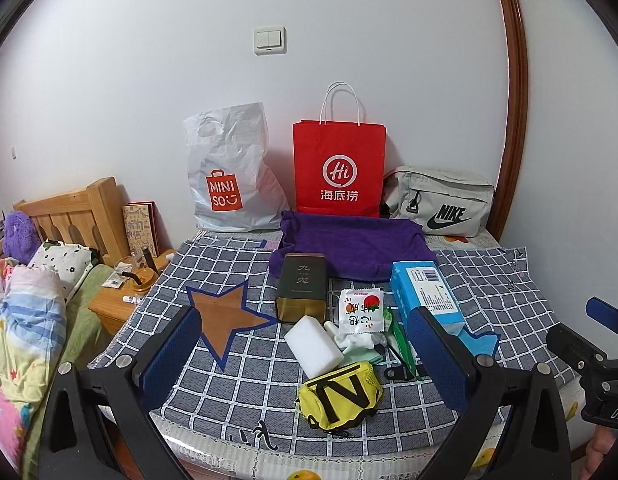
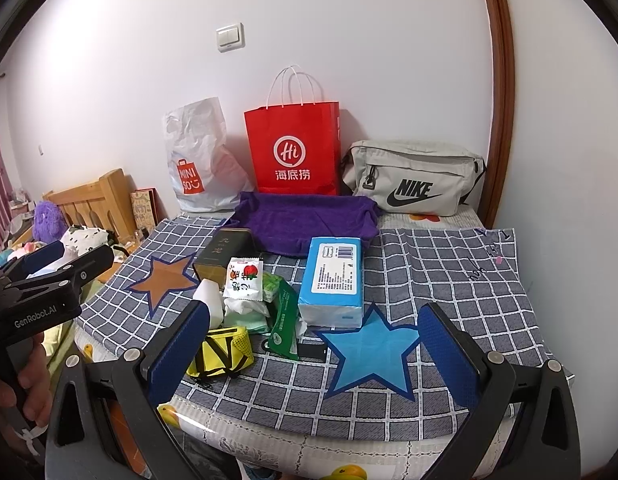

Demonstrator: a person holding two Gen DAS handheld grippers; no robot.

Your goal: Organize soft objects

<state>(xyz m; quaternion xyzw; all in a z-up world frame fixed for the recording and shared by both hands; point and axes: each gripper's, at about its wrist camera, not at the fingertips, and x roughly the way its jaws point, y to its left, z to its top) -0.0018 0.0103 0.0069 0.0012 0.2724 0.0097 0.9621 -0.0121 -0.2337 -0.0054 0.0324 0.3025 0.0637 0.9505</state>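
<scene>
A pile of small things lies mid-table on the checked cloth (image 1: 229,400): a white sponge block (image 1: 314,346), a yellow mesh pouch (image 1: 341,398) (image 2: 221,354), a snack packet (image 1: 359,310) (image 2: 245,280), a blue tissue pack (image 1: 427,294) (image 2: 333,280), a green packet (image 2: 285,322) and a dark tin (image 1: 303,286). A folded purple towel (image 1: 353,246) (image 2: 305,218) lies behind them. My left gripper (image 1: 309,364) hangs open above the near table edge, its fingers either side of the pile. My right gripper (image 2: 315,354) is open over the blue star (image 2: 371,354), holding nothing.
Against the wall stand a white plastic bag (image 1: 229,172), a red paper bag (image 1: 339,168) and a grey waist bag (image 1: 441,200). A brown star (image 1: 229,314) marks the cloth's left side. A bed (image 1: 25,312) and a low wooden stand (image 1: 121,296) sit left.
</scene>
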